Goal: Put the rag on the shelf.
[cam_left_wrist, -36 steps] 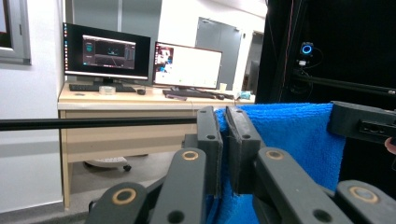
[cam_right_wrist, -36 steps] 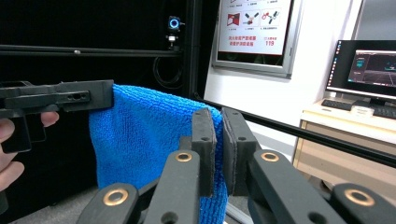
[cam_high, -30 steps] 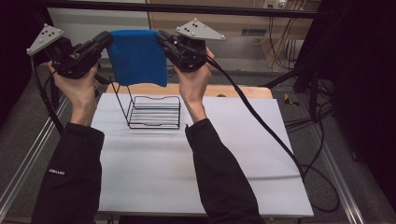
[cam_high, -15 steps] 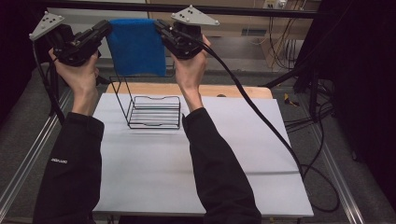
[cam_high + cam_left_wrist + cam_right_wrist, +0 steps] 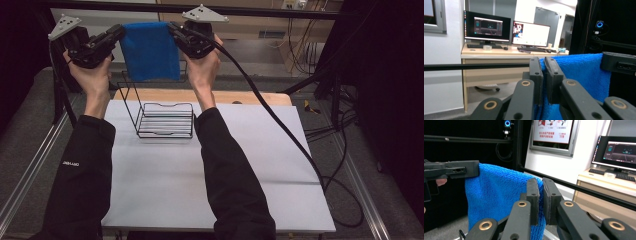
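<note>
High view: fixed above my side of the table (image 5: 165, 175), looking forward and down. Each gripper view rides close behind my jaws, facing level toward the far wall. All three share the blue cloth (image 5: 150, 50) (image 5: 584, 72) (image 5: 496, 195) stretched between them.

The cloth (image 5: 151, 50) is plain bright blue with a fine looped nap, no pattern. Each hand-held gripper, the left hand-held gripper (image 5: 118, 34) and the right hand-held gripper (image 5: 172, 29), is black with brass-coloured pivot rings and a grey top plate. The wire rack (image 5: 162, 120) is black. The table (image 5: 165, 185) is white, with a light wooden strip along its far edge. The sleeves (image 5: 80, 175) are black.
</note>
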Available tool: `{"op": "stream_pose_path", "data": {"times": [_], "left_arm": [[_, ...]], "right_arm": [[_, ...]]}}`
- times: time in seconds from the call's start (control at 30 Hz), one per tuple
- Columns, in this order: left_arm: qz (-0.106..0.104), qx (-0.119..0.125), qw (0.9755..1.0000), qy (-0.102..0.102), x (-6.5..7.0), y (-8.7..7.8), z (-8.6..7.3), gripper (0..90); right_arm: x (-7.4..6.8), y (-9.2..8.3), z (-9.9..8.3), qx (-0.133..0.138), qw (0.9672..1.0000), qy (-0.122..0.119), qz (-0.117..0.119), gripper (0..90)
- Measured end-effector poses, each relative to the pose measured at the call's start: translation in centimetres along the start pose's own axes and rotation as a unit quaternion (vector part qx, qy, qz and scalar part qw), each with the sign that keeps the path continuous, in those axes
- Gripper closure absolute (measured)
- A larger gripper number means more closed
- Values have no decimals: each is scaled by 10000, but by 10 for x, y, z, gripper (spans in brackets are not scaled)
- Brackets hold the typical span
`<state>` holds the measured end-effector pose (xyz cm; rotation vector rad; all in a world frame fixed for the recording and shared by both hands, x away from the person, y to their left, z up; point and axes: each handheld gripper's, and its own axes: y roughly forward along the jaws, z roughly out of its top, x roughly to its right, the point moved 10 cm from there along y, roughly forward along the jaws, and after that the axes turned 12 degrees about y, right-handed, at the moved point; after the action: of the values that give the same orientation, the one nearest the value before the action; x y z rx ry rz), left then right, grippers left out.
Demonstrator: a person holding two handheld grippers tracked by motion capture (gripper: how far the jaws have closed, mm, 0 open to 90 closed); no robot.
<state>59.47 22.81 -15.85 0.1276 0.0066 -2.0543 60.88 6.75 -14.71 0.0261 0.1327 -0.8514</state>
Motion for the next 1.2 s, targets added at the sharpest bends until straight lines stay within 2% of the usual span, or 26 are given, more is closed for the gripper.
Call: {"op": "stream_pose_path", "data": {"times": [0.1,0.37,0.57,0.83,1.2], "left_arm": [[-38,-41,10000,-68,-1,1,-6,844],[-141,-266,9995,20,4,-3,-30,843],[-223,-409,9988,172,9,-13,-44,842],[-343,-507,9979,205,15,-26,-55,841],[-541,-682,9952,450,21,-40,-65,836]], "right_arm": [[2,3,-6,-61,10000,55,9,846],[4,0,-31,-258,9994,202,67,844],[1,-8,-49,-378,9987,296,181,843],[-8,-18,-64,-459,9981,266,316,841],[-18,-30,-75,-745,9957,232,504,837]]}}
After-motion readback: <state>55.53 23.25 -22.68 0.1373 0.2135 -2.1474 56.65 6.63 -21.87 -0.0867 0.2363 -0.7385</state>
